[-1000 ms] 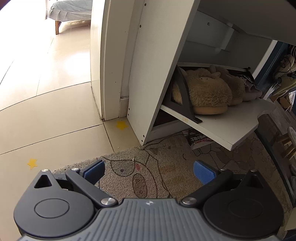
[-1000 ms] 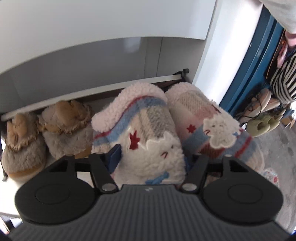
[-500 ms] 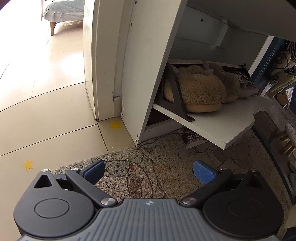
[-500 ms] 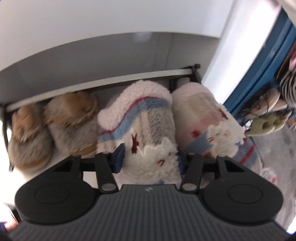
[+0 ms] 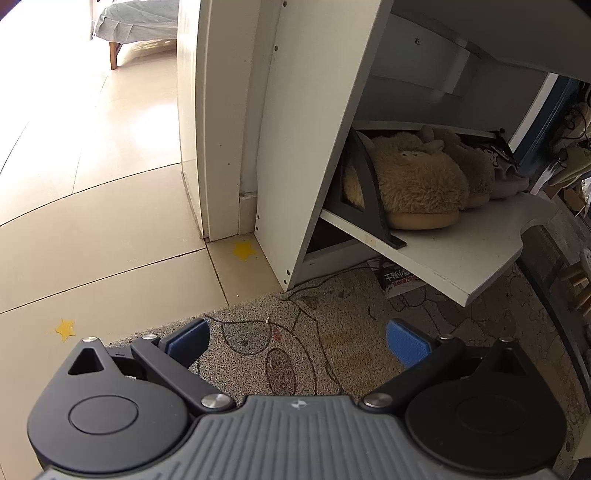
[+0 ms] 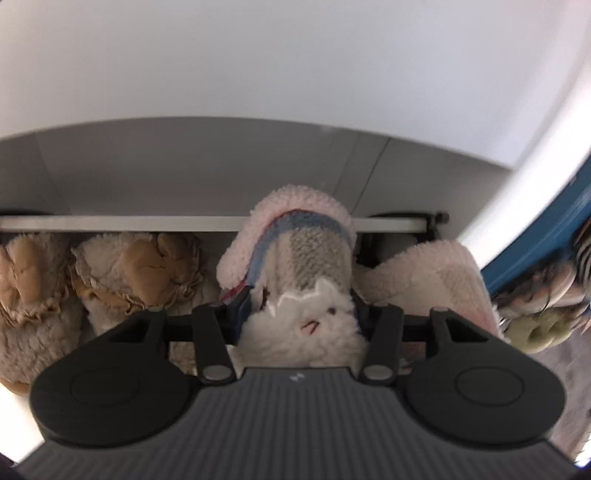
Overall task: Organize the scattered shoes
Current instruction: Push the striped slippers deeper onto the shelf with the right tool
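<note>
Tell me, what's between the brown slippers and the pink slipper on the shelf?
The white cat slipper, held in the right gripper's fingers, as the right wrist view shows.

I count four fleecy slippers on the tilt-out shelf [image 6: 207, 223] in my right wrist view: two brown slippers, one at far left [image 6: 26, 291] and one next to it [image 6: 144, 277], and two white plaid slippers, one centre [image 6: 295, 266] and one at right [image 6: 439, 280]. In my left wrist view I count two brown slippers [image 5: 413, 184] plainly, with one greyish piece of footwear [image 5: 508, 181] past them, too hidden to identify. I count two yellow star stickers on the floor, one near the cabinet corner [image 5: 244, 250] and one near the mat edge [image 5: 65, 328]. One patterned doormat [image 5: 314, 332]. One printed booklet [image 5: 397, 280] under the shelf. One bed [image 5: 136, 18] in the far room.
</note>
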`<state>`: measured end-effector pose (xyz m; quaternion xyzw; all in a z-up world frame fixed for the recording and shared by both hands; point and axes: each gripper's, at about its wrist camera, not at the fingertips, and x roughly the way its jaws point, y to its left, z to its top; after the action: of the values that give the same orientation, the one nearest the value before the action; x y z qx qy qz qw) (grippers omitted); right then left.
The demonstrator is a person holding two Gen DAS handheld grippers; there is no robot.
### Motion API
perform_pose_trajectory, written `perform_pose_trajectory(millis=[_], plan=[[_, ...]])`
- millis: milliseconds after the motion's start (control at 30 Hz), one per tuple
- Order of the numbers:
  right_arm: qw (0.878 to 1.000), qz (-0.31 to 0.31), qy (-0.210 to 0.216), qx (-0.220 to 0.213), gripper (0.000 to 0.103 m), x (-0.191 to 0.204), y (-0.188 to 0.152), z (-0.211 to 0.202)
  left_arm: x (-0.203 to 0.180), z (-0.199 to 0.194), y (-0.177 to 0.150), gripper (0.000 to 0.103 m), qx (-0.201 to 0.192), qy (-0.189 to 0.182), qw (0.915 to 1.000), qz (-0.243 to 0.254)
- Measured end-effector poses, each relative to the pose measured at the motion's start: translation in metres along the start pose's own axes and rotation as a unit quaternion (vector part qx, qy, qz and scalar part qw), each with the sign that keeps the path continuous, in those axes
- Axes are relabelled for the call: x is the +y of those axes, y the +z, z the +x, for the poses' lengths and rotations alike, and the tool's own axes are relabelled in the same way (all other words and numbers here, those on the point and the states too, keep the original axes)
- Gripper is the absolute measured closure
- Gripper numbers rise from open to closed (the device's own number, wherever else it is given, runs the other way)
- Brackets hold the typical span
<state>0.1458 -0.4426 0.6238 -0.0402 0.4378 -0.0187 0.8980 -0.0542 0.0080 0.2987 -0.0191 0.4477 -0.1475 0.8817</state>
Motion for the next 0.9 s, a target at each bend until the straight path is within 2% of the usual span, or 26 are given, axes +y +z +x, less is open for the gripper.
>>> perform_pose_trajectory(millis=[67, 133, 267, 367, 467, 533, 767, 900], plan=[[0.999, 0.032, 0.014, -0.001, 0.051, -0.011, -0.007, -0.006, 0.001, -0.006, 0.003, 0.001, -0.009, 0.001, 1.0000, 0.000], [0.999, 0.031, 0.011, -0.006, 0.048, -0.008, -0.017, -0.015, 0.005, -0.010, 0.003, 0.000, -0.012, 0.004, 0.9999, -0.002], [0.999, 0.028, 0.006, -0.044, 0.039, -0.001, -0.038, -0.057, 0.012, -0.005, 0.000, 0.001, -0.003, 0.012, 0.9999, -0.008], [0.996, 0.055, 0.005, -0.068, 0.038, -0.013, -0.047, -0.083, 0.011, 0.000, -0.002, 0.001, 0.004, 0.009, 0.9999, -0.011], [0.996, 0.050, -0.016, -0.075, 0.036, -0.018, -0.057, -0.103, 0.006, 0.001, -0.003, 0.001, 0.001, 0.001, 0.9999, -0.010], [0.995, 0.046, -0.047, -0.072, 0.035, -0.022, -0.073, -0.113, 0.005, 0.003, -0.005, 0.001, 0.003, 0.000, 1.0000, -0.008], [0.991, 0.088, -0.077, -0.063, 0.030, -0.057, -0.096, -0.088, 0.002, 0.013, -0.006, 0.001, 0.013, 0.001, 0.9999, -0.005], [0.991, 0.044, -0.121, -0.037, 0.029, -0.043, -0.079, -0.062, -0.003, 0.017, -0.007, 0.001, 0.014, -0.003, 0.9999, -0.006]])
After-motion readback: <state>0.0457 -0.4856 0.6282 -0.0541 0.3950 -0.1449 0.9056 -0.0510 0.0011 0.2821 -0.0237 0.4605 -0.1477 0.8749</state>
